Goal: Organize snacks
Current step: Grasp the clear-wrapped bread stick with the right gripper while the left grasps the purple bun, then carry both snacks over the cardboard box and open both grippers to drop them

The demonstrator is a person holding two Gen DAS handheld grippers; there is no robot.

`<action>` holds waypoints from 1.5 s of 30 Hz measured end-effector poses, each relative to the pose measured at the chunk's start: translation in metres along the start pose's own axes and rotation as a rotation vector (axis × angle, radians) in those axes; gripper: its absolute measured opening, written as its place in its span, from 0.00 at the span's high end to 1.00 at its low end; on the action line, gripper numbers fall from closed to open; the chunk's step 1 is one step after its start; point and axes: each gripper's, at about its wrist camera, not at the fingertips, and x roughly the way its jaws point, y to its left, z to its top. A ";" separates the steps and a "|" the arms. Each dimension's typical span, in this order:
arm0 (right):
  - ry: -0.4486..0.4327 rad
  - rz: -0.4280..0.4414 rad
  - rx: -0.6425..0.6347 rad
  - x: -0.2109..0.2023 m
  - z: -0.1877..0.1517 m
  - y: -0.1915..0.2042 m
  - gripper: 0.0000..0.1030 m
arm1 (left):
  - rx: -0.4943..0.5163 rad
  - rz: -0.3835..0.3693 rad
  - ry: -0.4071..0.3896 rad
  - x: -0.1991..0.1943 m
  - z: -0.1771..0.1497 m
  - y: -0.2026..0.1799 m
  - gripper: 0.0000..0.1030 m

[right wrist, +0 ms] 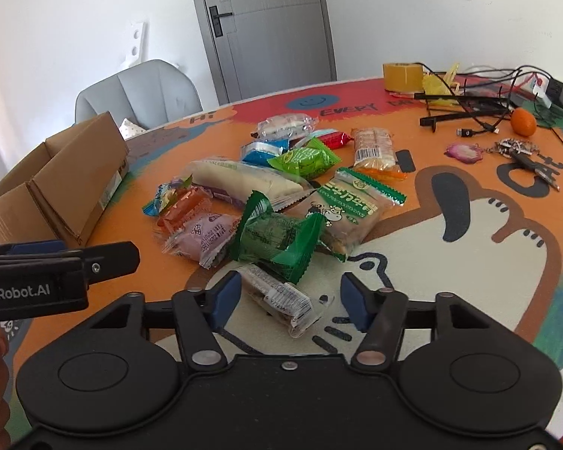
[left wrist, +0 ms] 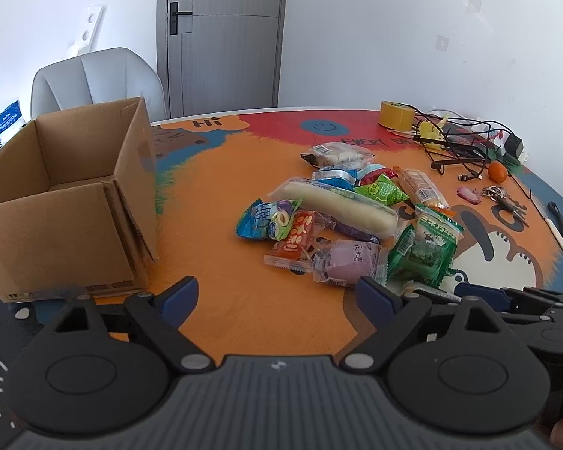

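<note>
A pile of wrapped snacks (left wrist: 349, 210) lies on the colourful table mat; it also shows in the right wrist view (right wrist: 281, 195). An open cardboard box (left wrist: 63, 195) stands at the left, empty as far as I can see, and shows in the right wrist view (right wrist: 60, 191). My left gripper (left wrist: 277, 296) is open and empty above the mat, between the box and the pile. My right gripper (right wrist: 291, 300) is open, its fingers on either side of a clear-wrapped snack bar (right wrist: 281, 296) lying at the near edge of the pile, beside a dark green packet (right wrist: 277, 236).
At the far right lie a tape roll (left wrist: 396, 113), tangled black cables (left wrist: 458, 142), a tangerine (right wrist: 523, 121), keys (right wrist: 521, 150) and a pen (left wrist: 557, 232). A grey chair (left wrist: 94, 78) stands behind the box. The left gripper's side (right wrist: 52, 266) shows in the right wrist view.
</note>
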 end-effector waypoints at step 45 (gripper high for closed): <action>-0.010 -0.140 0.013 -0.002 0.002 -0.023 0.79 | 0.027 -0.122 0.012 0.046 0.009 -0.042 0.65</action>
